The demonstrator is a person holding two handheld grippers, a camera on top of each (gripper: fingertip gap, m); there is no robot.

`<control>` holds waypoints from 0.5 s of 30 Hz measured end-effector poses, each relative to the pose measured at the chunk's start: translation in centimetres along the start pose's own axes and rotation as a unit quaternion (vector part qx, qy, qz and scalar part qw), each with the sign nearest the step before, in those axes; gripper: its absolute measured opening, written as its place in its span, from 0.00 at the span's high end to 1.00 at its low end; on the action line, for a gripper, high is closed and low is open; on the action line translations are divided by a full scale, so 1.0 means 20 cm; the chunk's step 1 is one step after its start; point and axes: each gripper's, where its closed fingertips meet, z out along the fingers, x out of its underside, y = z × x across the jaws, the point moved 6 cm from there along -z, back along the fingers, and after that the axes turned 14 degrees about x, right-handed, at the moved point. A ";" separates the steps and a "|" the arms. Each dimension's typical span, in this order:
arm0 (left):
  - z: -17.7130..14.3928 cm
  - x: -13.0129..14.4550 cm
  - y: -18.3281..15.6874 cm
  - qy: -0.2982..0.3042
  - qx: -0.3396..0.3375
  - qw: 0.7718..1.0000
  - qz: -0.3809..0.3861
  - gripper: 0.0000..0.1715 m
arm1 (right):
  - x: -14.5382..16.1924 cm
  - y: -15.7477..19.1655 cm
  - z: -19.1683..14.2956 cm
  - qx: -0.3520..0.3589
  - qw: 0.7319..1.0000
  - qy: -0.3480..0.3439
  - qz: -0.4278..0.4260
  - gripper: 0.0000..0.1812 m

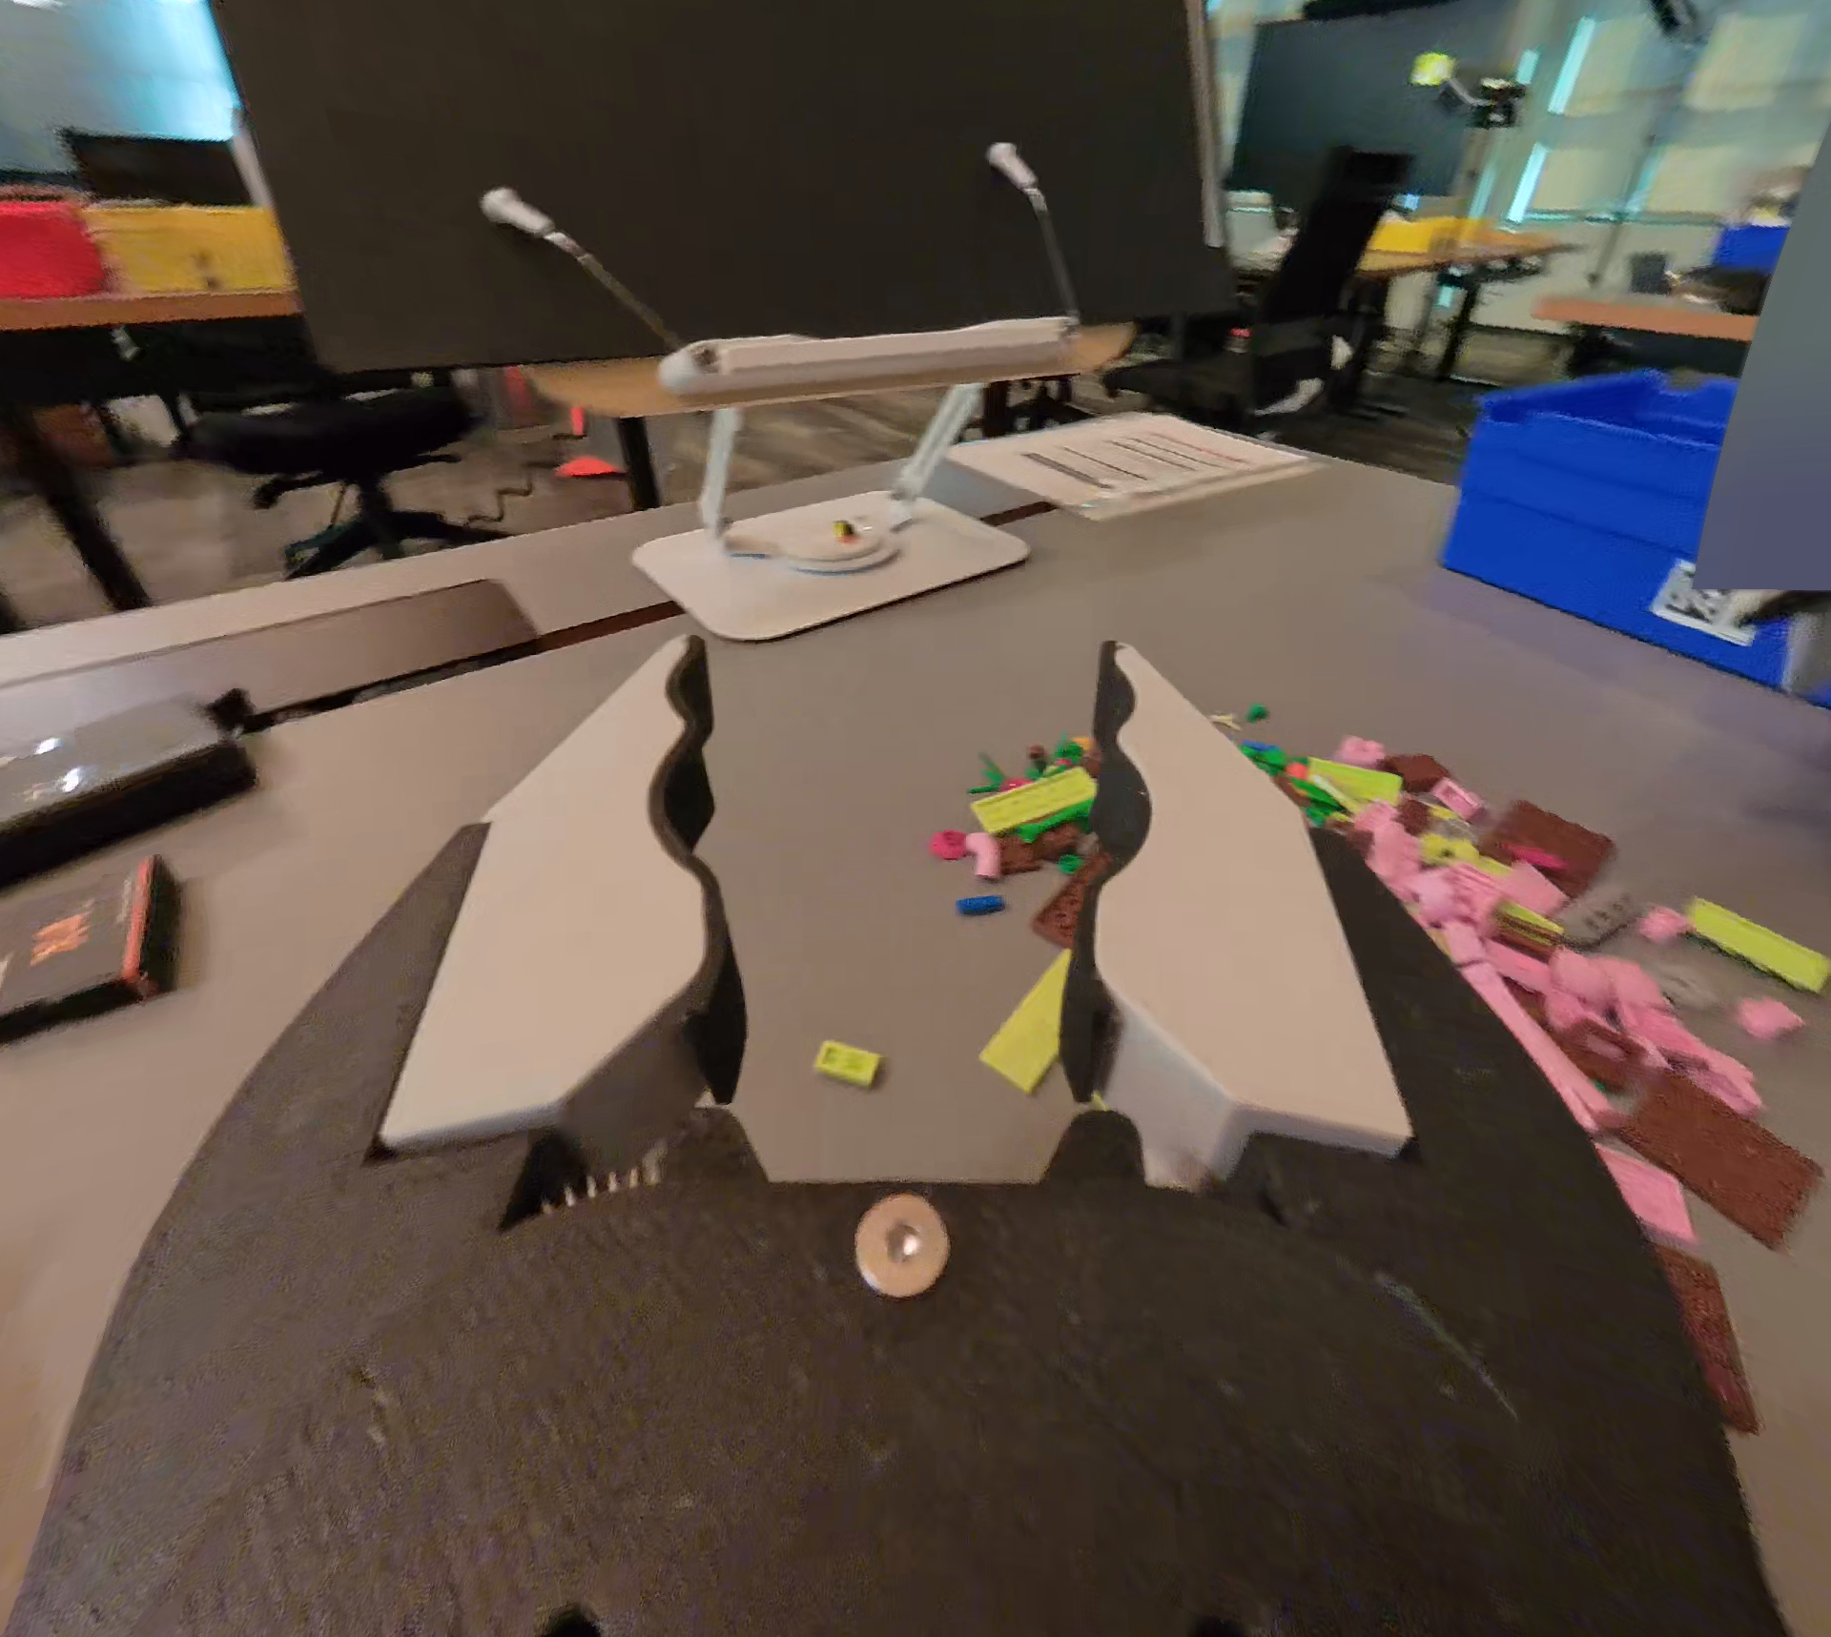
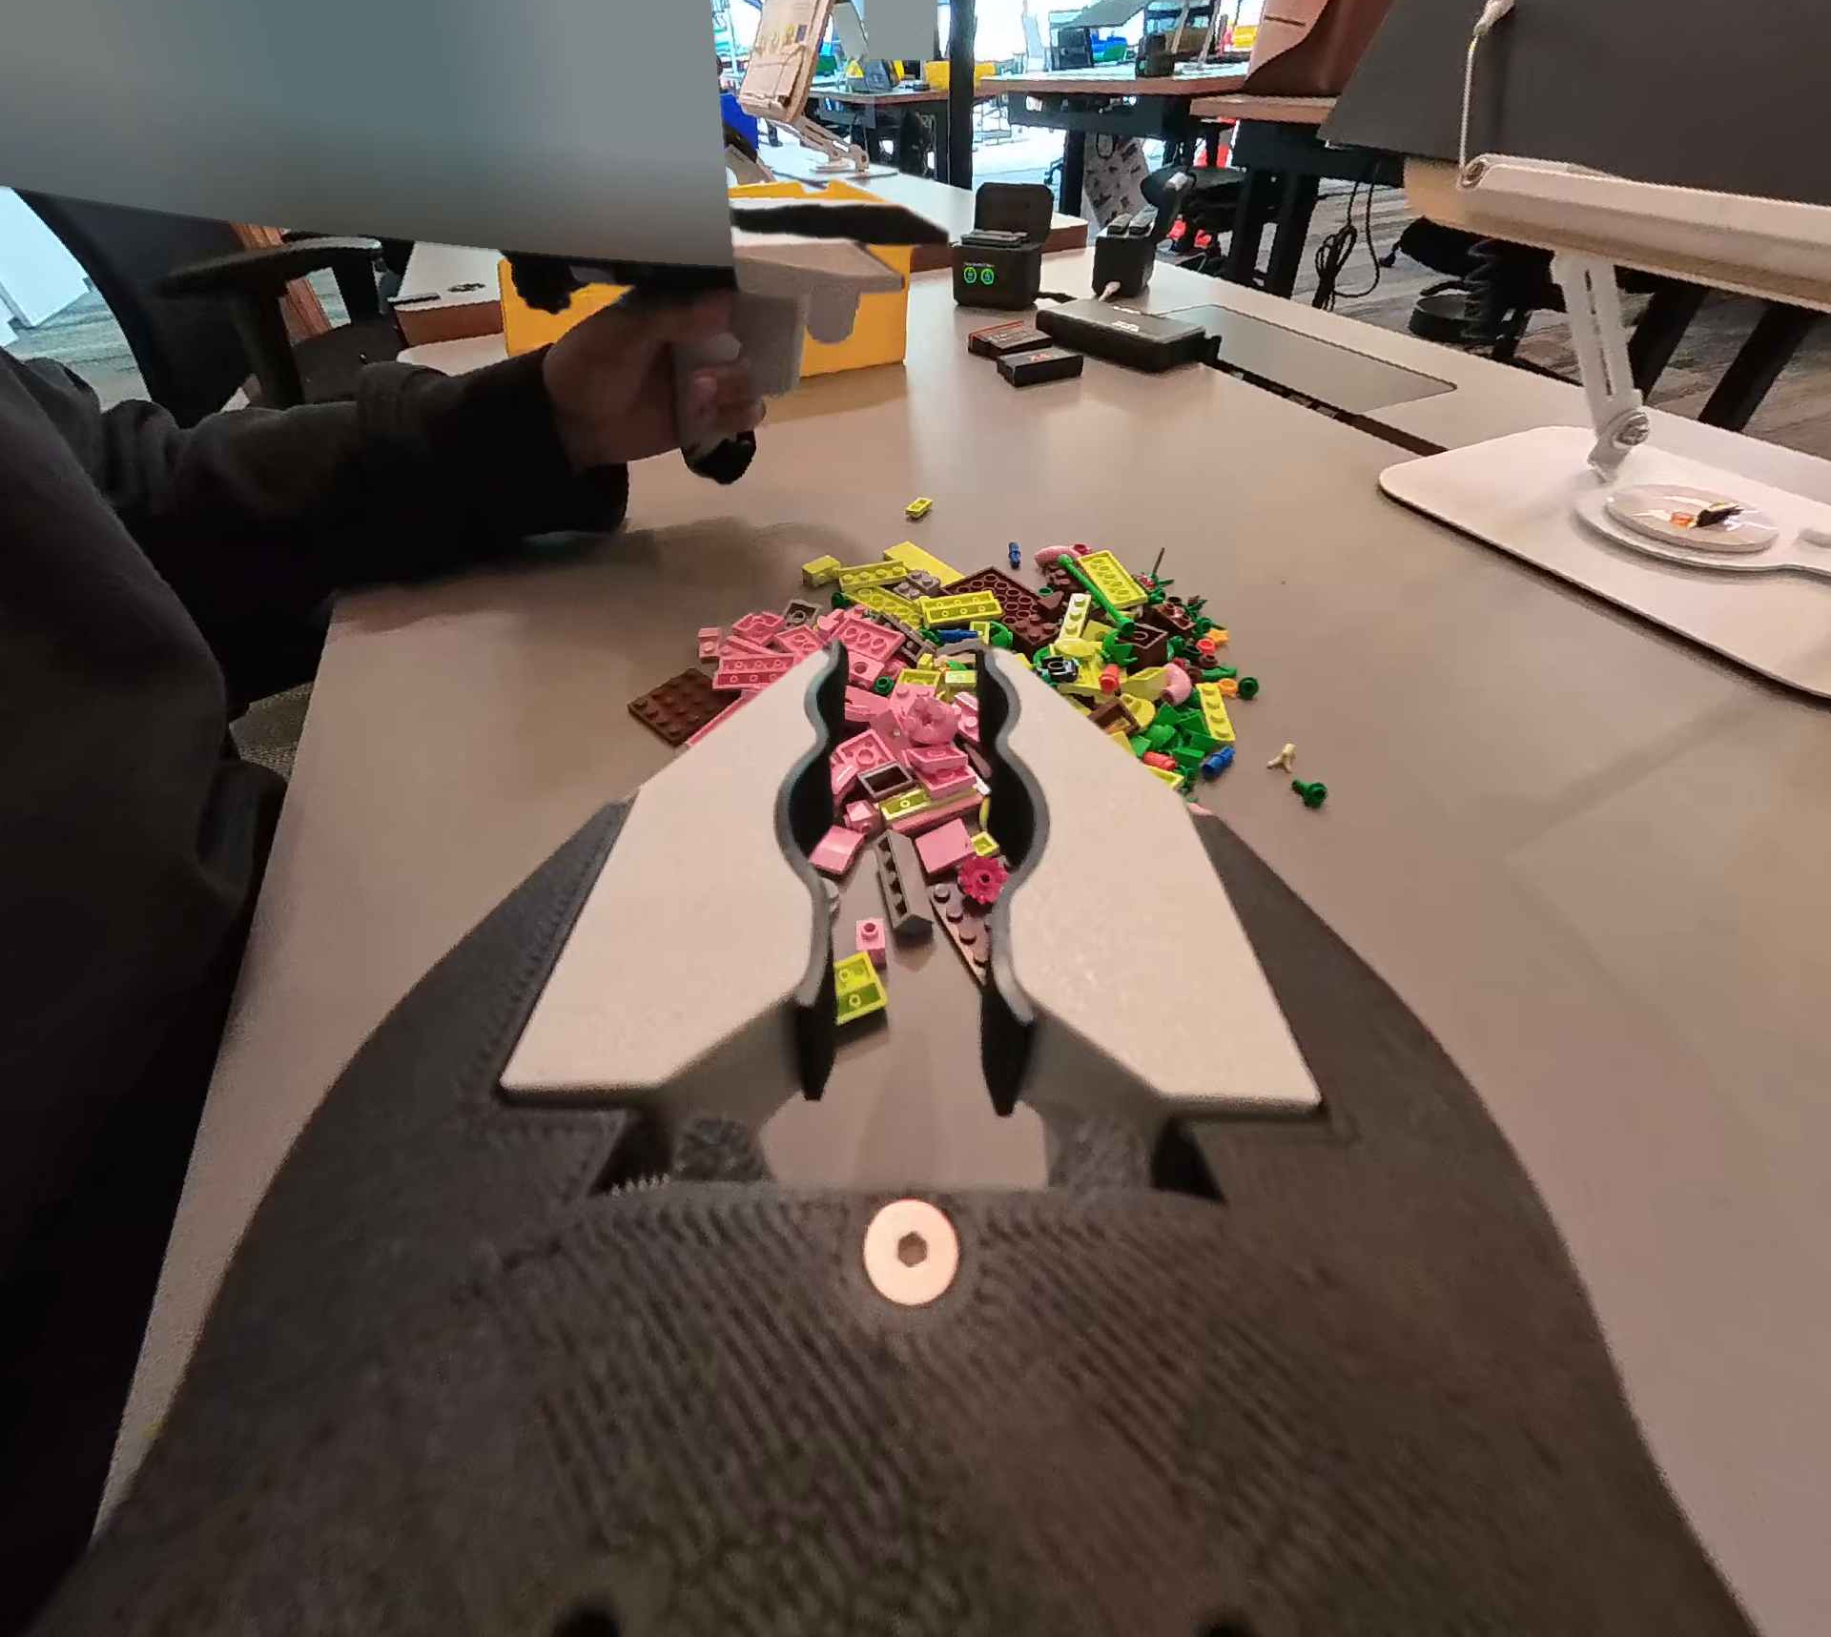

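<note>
A loose pile of small pink, lime, brown and green bricks (image 2: 1090,629) lies on the grey table (image 2: 1437,847). My right gripper (image 2: 912,663) is open and empty, just above the pile's near pink side, with pink bricks (image 2: 916,747) seen between its fingers. A lime brick (image 2: 858,985) lies near its left finger. My left gripper (image 1: 900,668) is wide open and empty over bare table, left of the pile (image 1: 1437,876). A single small lime brick (image 1: 848,1062) and a lime wedge plate (image 1: 1030,1035) lie between its fingers. A hand (image 2: 634,391) holds the left gripper's handle.
A white stand (image 1: 832,569) bearing a black board (image 1: 694,54) is at the table's far side, and shows at right in the right wrist view (image 2: 1546,500). A blue bin (image 1: 1585,500) is at far right. Black boxes (image 1: 89,936) lie left. A yellow box (image 2: 862,331) and black chargers (image 2: 1001,252) stand behind.
</note>
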 end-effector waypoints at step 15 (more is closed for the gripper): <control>-0.04 0.37 0.11 0.296 0.022 0.946 -0.129 0.80 | 0.03 -0.04 0.01 0.026 0.999 0.017 0.010 0.88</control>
